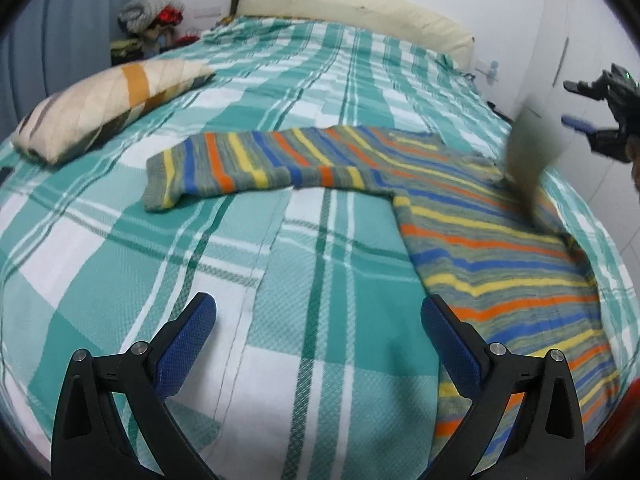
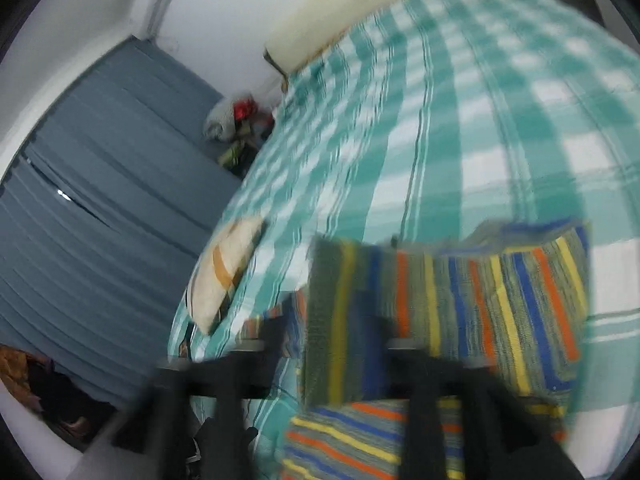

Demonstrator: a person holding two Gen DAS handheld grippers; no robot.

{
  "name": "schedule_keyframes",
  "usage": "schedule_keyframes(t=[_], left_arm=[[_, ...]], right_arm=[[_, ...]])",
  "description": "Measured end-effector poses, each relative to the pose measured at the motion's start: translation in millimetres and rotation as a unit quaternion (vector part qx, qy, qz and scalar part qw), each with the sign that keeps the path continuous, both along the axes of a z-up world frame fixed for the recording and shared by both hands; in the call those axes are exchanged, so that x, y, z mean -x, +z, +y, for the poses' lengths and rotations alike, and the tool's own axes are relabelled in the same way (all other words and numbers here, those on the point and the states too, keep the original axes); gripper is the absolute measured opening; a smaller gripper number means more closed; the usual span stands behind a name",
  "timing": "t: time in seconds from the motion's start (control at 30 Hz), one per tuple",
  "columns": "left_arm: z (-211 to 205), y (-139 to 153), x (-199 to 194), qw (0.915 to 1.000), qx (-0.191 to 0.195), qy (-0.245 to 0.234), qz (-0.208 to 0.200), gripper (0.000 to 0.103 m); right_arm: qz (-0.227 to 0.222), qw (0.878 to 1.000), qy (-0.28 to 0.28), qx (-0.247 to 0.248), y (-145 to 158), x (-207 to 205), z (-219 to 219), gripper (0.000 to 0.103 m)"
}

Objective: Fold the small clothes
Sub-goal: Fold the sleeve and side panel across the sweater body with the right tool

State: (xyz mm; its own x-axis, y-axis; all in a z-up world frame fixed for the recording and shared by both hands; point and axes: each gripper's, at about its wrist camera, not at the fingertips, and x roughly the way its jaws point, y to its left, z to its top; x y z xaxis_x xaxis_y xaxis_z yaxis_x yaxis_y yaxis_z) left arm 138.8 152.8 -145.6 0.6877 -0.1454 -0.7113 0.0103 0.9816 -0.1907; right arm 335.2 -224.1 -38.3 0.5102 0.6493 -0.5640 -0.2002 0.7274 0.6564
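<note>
Blue pads line the fingers of the left hand-held gripper point(image 1: 319, 328), which hovers wide open above the bed point(image 1: 248, 264) and holds nothing. Its right finger point(image 1: 452, 344) is just beside the hem of the striped sweater point(image 1: 492, 256). The sweater lies flat on the green and white checked sheet, with one sleeve point(image 1: 240, 168) stretched out to the left. The right hand-held gripper point(image 2: 336, 344) is blurred, but it grips the other sleeve point(image 2: 460, 304) and lifts it over the body of the sweater. A beige pillow point(image 1: 108, 108) rests near the left edge of the bed, well apart from the sweater. A cream headboard point(image 1: 360, 16) stands at the far end.
</note>
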Motion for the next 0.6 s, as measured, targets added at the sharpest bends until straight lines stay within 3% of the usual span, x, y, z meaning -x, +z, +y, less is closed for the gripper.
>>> schedule_keyframes(t=[0.1,0.17,0.27,0.33,0.47,0.53,0.6], left_arm=[[8,1,-1,0.9994,0.033,0.012,0.000,0.102],[9,1,-2,0.9992,0.038,0.015,0.003,0.102],[6,0,-5,0.9990,0.043,0.012,0.007,0.102],[3,0,-6,0.9990,0.044,0.007,0.009,0.102],[-9,-4,-9,0.9992,0.038,-0.002,0.015,0.102],[-17,-10,-12,0.9993,0.029,-0.008,0.024,0.102],[-23,-14,-11,0.9994,0.017,-0.009,0.028,0.102]], right_arm=[[-0.012,0.999,-0.016,0.050,-9,1,-2,0.057],[-0.007,0.990,-0.032,0.140,-17,1,-9,0.057],[-0.016,0.950,-0.028,0.309,-38,11,-19,0.057],[-0.012,0.926,-0.008,0.377,-61,30,-35,0.057],[0.007,0.914,0.066,0.400,-102,68,-41,0.057],[0.010,0.899,0.061,0.433,-121,68,-39,0.057],[0.009,0.903,0.026,0.430,-133,59,-50,0.055]])
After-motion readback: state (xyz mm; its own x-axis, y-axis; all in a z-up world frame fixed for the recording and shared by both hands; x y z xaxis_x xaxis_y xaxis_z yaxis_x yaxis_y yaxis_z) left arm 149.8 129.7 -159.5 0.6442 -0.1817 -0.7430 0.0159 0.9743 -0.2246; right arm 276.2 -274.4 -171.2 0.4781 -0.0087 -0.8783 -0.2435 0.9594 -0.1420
